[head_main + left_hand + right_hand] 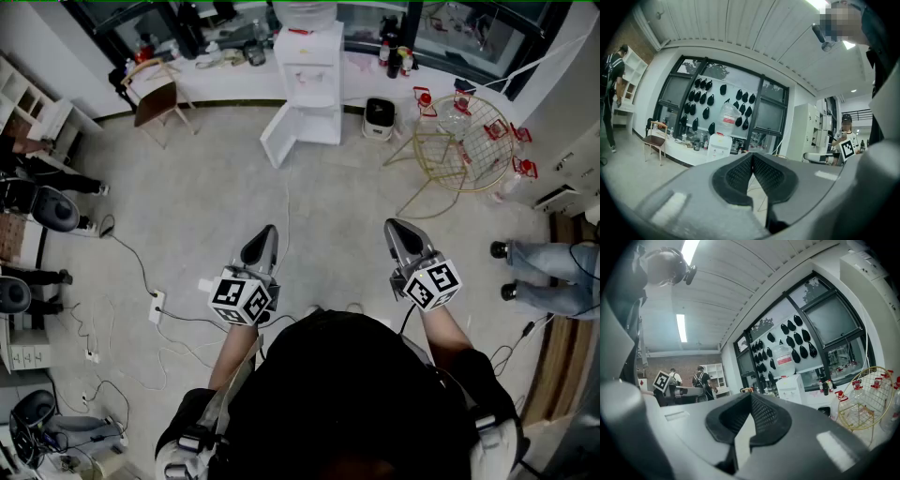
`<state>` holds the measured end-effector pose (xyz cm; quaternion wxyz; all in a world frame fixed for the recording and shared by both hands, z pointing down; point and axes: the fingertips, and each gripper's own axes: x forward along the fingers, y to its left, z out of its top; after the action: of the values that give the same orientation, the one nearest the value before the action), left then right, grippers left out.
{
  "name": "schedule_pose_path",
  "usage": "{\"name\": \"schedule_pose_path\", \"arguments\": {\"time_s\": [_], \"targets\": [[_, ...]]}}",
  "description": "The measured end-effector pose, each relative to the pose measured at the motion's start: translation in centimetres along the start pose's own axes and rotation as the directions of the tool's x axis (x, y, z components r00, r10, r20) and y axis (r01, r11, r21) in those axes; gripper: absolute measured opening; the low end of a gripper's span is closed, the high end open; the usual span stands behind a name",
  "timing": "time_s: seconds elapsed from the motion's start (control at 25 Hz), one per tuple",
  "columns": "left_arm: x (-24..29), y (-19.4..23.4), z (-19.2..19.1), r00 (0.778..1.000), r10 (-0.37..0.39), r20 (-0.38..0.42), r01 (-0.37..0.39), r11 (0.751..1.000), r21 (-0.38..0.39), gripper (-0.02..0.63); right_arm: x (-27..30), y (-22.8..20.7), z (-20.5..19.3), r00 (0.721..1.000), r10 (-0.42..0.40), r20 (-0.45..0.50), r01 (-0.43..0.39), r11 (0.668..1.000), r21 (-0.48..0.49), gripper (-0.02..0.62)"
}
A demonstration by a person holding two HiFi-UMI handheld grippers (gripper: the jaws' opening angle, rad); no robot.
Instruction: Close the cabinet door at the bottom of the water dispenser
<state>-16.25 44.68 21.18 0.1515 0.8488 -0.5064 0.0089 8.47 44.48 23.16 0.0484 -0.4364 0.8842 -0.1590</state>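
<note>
Head view: the bottle (305, 11) on the water dispenser (309, 80) is cut off at the top edge. The interior behind the open cabinet door (280, 137) is too small to read. A bystander (548, 274) is cropped at the right edge, legs only.

Left gripper view: the water dispenser's base is hidden behind the left gripper (752, 156).

Open floor (216, 187) reaches the water dispenser (307, 75), between chair (156, 99) and wire rack (461, 141).

Grey floor (206, 216) strewn with cables, wooden chair (157, 101) beside dark-framed windows (717, 101).

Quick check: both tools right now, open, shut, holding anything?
Left tool: closed, holding nothing.
Right tool: closed, holding nothing.
</note>
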Motion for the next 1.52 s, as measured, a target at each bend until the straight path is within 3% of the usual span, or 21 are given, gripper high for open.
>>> {"name": "schedule_pose_path", "arguments": {"time_s": [0.2, 0.76, 0.8, 0.84, 0.88, 0.96, 1.04, 1.16, 1.32, 1.52], "targets": [[0.4, 0.1, 0.2, 1.000, 0.005, 0.011, -0.005, 1.000, -0.003, 0.006, 0.0, -1.1, -0.5, 0.999, -0.031, -0.017, 0.031, 0.999, -0.023, 0.005], [0.4, -1.7, 1.4, 0.999, -0.013, 0.049, 0.012, 0.999, 0.033, 0.008, -0.9, -0.7, 0.3, 1.000, 0.001, -0.002, -0.001, 0.998, -0.061, 0.006], [0.5, -2.0, 1.3, 0.999, -0.009, 0.047, 0.007, 0.999, 0.042, 0.048, -1.0, -0.4, 0.5, 1.000, 0.013, 0.003, -0.013, 0.997, -0.077, 0.009], [0.6, -2.2, 1.1, 0.999, -0.003, 0.043, 0.001, 0.999, 0.048, 0.105, -1.2, 0.1, 0.6, 1.000, 0.030, 0.007, -0.030, 0.995, -0.093, 0.020], [0.6, -2.4, 0.9, 0.999, 0.006, 0.040, -0.008, 0.999, 0.051, 0.159, -1.3, 0.5, 0.6, 0.999, 0.047, 0.008, -0.046, 0.993, -0.106, 0.079], [0.8, -2.8, 0.6, 0.999, 0.019, 0.043, -0.021, 0.998, 0.053, 0.291, -1.6, 0.9, 0.6, 0.998, 0.064, 0.011, -0.063, 0.993, -0.105, 0.260], [1.0, -3.5, 0.5, 0.998, 0.024, 0.057, -0.027, 0.998, 0.056, 0.388, -1.9, 0.7, 1.0, 0.997, 0.071, 0.024, -0.069, 0.996, -0.059, 0.335], [1.3, -4.6, 0.4, 0.997, 0.032, 0.067, -0.036, 0.997, 0.061, 0.436, -2.8, 0.2, 2.0, 0.996, 0.074, 0.045, -0.072, 0.996, -0.047, 0.383], [1.9, -6.3, 0.1, 0.997, 0.043, 0.062, -0.047, 0.997, 0.062, 0.439, -4.1, -1.0, 2.6, 0.997, 0.053, 0.056, -0.046, 0.993, -0.111, 0.400], [2.8, -9.1, -0.7, 0.997, 0.051, 0.058, -0.054, 0.997, 0.059, 0.439, -5.8, -3.1, 2.9, 0.996, 0.015, 0.084, -0.006, 0.995, -0.104, 0.431]]}}
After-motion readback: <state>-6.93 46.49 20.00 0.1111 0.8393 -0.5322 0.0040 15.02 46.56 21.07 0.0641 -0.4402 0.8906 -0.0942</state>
